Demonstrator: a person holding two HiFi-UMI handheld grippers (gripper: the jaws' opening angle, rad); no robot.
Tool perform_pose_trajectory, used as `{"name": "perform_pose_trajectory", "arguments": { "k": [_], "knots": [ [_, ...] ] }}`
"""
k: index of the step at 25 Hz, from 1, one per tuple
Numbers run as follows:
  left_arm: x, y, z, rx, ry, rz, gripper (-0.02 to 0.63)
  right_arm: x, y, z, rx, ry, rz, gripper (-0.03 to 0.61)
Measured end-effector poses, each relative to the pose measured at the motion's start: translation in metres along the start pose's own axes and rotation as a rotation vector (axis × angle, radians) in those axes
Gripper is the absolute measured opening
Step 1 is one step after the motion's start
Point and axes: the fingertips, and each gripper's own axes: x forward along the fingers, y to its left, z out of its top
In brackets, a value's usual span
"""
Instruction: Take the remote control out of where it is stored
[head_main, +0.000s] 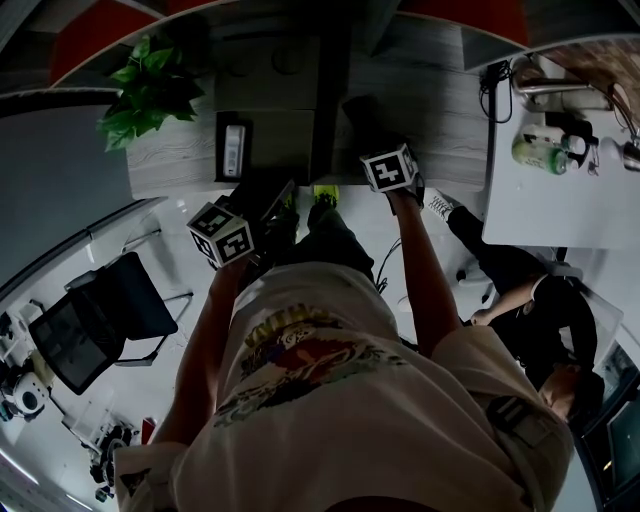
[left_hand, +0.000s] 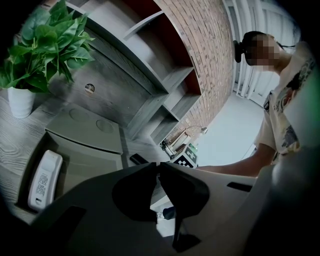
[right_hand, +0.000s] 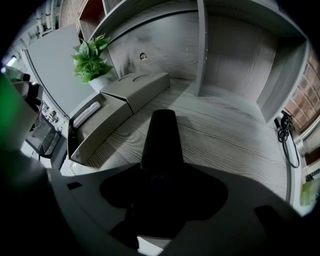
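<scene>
A white remote (head_main: 234, 148) (left_hand: 44, 179) (right_hand: 86, 114) lies in the open drawer (left_hand: 90, 167) of a grey box (right_hand: 137, 87) on the wooden shelf. My left gripper (head_main: 280, 205) (left_hand: 156, 167) hangs in front of the shelf edge, right of the drawer, jaws together with nothing in them. My right gripper (head_main: 368, 138) (right_hand: 161, 175) points steeply down at the shelf board, right of the box. A long black remote-like bar (right_hand: 161, 140) (head_main: 358, 112) sticks out forward from its jaws, which are shut on it; its far end rests on or just above the wood.
A potted plant (head_main: 150, 90) (left_hand: 42, 47) stands left of the box. A shelf upright (right_hand: 200, 47) rises behind the board. To the right are a white table with a bottle (head_main: 538, 152), hanging cables (right_hand: 286, 132) and a seated person (head_main: 530, 300). An office chair (head_main: 100, 320) stands at the left.
</scene>
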Motion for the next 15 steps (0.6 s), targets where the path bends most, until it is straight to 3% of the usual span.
{"name": "perform_pose_trajectory", "arguments": {
  "k": [15],
  "knots": [
    [-0.010,-0.009,-0.017,-0.007,0.012,0.015,0.008,0.002,0.002,0.004,0.032,-0.092,-0.021,0.250]
  ]
}}
